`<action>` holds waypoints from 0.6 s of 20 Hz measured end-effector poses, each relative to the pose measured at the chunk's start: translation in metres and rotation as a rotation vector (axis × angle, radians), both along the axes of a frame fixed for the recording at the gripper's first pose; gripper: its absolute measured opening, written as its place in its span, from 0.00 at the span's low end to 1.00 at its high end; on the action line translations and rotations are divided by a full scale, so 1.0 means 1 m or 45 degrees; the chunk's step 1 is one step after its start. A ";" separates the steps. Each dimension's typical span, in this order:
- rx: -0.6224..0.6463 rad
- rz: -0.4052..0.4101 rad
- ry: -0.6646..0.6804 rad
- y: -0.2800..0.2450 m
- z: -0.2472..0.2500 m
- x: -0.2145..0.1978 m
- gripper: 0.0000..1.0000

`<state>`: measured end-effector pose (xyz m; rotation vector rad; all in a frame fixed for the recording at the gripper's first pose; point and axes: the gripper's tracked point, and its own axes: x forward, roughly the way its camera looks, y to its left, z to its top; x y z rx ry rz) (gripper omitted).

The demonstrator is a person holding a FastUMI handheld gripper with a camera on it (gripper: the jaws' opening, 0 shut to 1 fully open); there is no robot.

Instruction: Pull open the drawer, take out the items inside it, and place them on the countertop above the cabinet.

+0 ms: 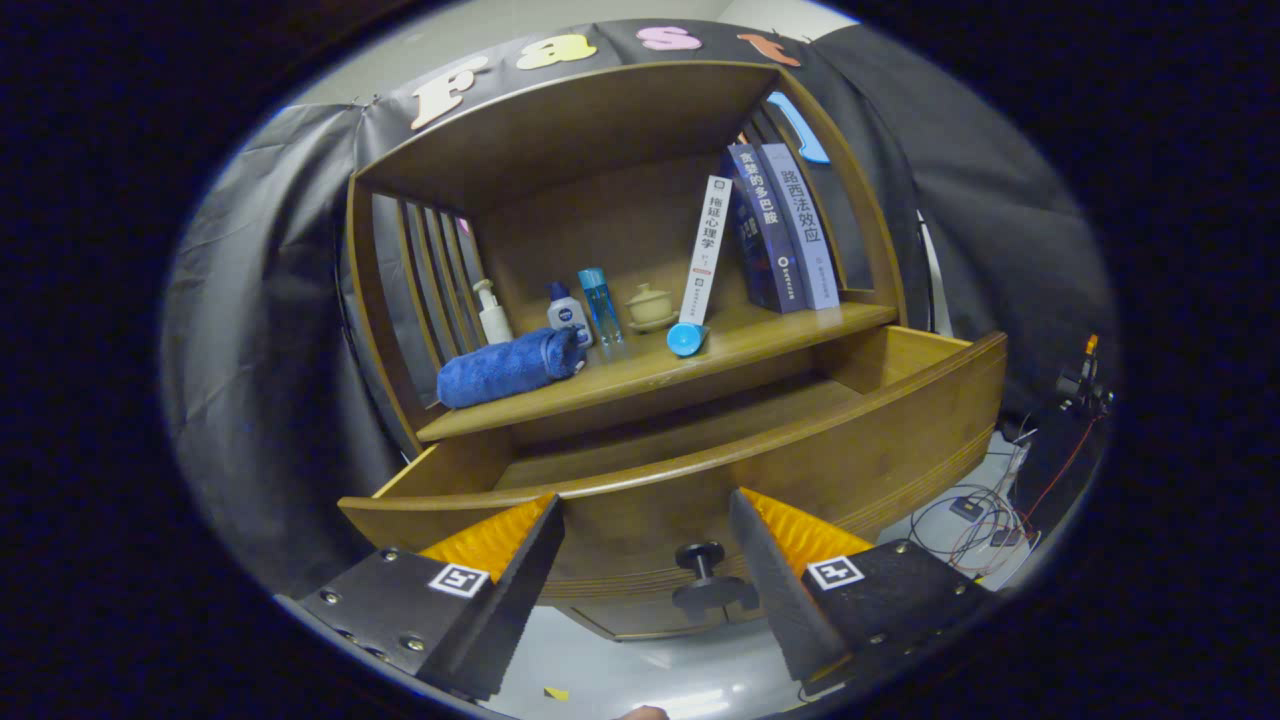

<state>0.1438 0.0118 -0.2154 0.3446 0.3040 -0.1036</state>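
The drawer [690, 440] front hides part of its floor from view.

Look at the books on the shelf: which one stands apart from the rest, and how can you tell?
The white book. It leans alone beside the blue cup, while the dark books stand packed together against the right side. The gripper is open.

Camera rides the claw [645, 520] — near, facing the drawer [800, 450].
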 end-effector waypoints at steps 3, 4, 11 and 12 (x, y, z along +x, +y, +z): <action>0.007 0.002 0.000 -0.002 -0.001 0.015 1.00; 0.007 0.002 0.007 -0.003 -0.002 0.021 1.00; 0.002 -0.003 0.040 -0.005 -0.007 0.059 1.00; 0.002 -0.001 0.043 -0.005 -0.006 0.062 1.00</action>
